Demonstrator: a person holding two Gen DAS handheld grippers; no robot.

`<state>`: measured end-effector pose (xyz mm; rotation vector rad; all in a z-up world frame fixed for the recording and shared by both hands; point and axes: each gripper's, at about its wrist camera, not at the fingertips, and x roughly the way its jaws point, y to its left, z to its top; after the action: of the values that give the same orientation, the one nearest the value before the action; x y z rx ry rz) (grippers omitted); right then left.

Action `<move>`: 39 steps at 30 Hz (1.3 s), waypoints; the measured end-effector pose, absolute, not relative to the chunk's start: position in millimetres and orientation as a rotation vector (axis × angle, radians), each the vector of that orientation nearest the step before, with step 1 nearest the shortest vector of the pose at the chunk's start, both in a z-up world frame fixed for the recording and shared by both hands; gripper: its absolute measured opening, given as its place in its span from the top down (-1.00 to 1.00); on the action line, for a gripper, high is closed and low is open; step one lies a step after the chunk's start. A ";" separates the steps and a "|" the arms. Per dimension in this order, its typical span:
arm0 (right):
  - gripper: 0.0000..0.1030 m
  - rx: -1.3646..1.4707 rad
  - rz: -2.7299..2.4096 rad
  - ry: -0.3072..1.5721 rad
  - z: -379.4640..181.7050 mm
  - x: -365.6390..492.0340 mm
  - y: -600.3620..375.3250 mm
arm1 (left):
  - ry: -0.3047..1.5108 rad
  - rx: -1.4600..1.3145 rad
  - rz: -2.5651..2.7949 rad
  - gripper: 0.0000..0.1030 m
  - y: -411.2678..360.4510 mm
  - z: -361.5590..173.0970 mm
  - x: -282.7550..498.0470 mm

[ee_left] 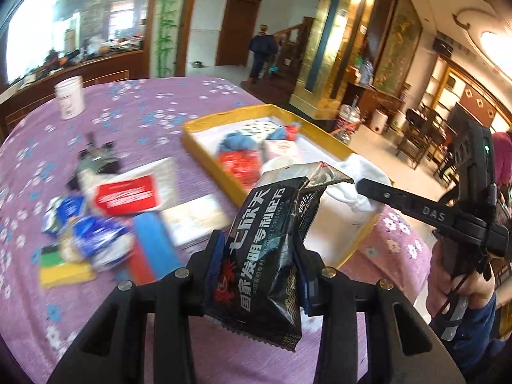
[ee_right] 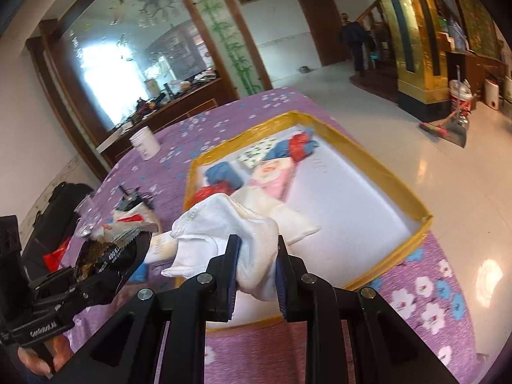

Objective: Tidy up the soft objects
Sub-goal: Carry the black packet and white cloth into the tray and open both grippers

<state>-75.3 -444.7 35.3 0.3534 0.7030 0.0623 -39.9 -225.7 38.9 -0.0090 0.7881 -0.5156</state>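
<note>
Nearest the lens in the left wrist view, the left gripper (ee_left: 259, 265) was clamped on a black foil packet (ee_left: 272, 256), which was held upright between the blue pads, its crimped lower edge hanging below the jaws. In the right wrist view, the right gripper (ee_right: 256, 275) was closed on a bunched white cloth (ee_right: 230, 227), whose loose folds were spread out ahead of the fingers. Both loads were carried clear of the purple flowered tablecloth (ee_left: 134, 121), near the close corner of the yellow-rimmed tray (ee_right: 400, 188).

Just beyond, a white cloth, a red item, blue bundles, a pink printed piece and a patterned one were seen already laid in the left part of the tray; its right part was bare. To the left of the tray, loose packets (ee_left: 96, 224) were left scattered on the tablecloth, blurred. Farther back, a white cup (ee_left: 68, 97) was noted, and a person (ee_left: 260, 52) by a door across the room.

The step in hand was judged to be carrying two items to the tray, with the sorting roughly midway. For the next move, each gripper would need to be brought over a bare patch of the tray floor, lowered, and opened. The cloth would likely slump and spread on release; the packet should be laid flat, not dropped on edge.
</note>
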 end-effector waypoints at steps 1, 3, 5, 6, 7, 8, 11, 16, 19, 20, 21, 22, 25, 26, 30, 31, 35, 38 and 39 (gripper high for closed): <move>0.58 0.356 0.045 0.704 35.2 -72.8 -450.7 | 0.795 -0.003 -0.528 0.25 -233.7 37.7 -36.3; 0.58 0.361 0.015 0.710 36.2 -67.0 -461.8 | 0.808 0.014 -0.554 0.25 -252.4 34.2 -29.8; 0.58 0.358 -0.012 0.719 37.7 -59.3 -470.2 | 0.822 0.037 -0.566 0.25 -267.8 29.5 -24.2; 0.58 0.356 -0.021 0.726 38.3 -54.0 -473.9 | 0.830 0.046 -0.574 0.25 -275.8 27.0 -21.4; 0.58 0.352 -0.029 0.730 38.6 -50.9 -476.2 | 0.836 0.053 -0.580 0.25 -281.3 24.4 -19.2; 0.58 0.338 -0.046 0.745 38.4 -43.2 -479.4 | 0.844 0.062 -0.586 0.25 -287.2 21.4 -16.6; 0.58 0.327 -0.072 0.782 34.8 -22.1 -487.2 | 0.851 0.094 -0.585 0.25 -302.1 13.3 -10.3; 0.58 0.286 -0.101 0.853 28.0 11.3 -490.7 | 0.823 0.144 -0.583 0.24 -317.4 11.6 -5.9; 0.58 0.279 -0.110 0.892 22.4 29.5 -492.1 | 0.807 0.190 -0.597 0.24 -326.5 9.7 -8.3; 0.58 0.279 -0.109 0.903 21.0 34.2 -492.2 | 0.801 0.209 -0.603 0.24 -330.0 8.7 -10.4; 0.58 0.279 -0.105 0.911 20.1 38.7 -491.5 | 0.798 0.220 -0.611 0.23 -332.3 7.8 -10.9; 0.58 0.273 -0.099 0.923 19.1 44.1 -491.3 | 0.797 0.230 -0.619 0.23 -335.5 6.6 -11.0; 0.58 0.251 -0.099 0.959 15.3 59.4 -491.8 | 0.807 0.241 -0.640 0.23 -341.9 2.5 -9.4; 0.58 0.250 -0.094 0.975 12.8 64.9 -493.1 | 0.816 0.240 -0.643 0.23 -343.7 0.1 -6.9; 0.58 0.230 -0.086 1.007 4.9 80.3 -493.5 | 0.840 0.231 -0.642 0.23 -347.6 -9.0 2.3; 0.58 0.215 -0.086 1.013 3.2 84.3 -491.7 | 0.841 0.226 -0.643 0.23 -347.2 -9.8 2.1; 0.58 0.206 -0.080 1.021 2.5 96.2 -490.1 | 0.831 0.213 -0.646 0.23 -346.4 -12.2 2.0; 0.57 0.202 -0.073 1.038 2.1 103.1 -489.0 | 0.818 0.210 -0.646 0.23 -347.2 -12.0 -2.7; 0.53 0.201 -0.075 1.037 2.7 104.1 -489.5 | 0.818 0.203 -0.653 0.23 -346.9 -11.7 -4.1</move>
<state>104.1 -489.5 2.7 0.2011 1.0369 -0.0755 -4.1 -346.9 -11.7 0.2027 0.8176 -0.6527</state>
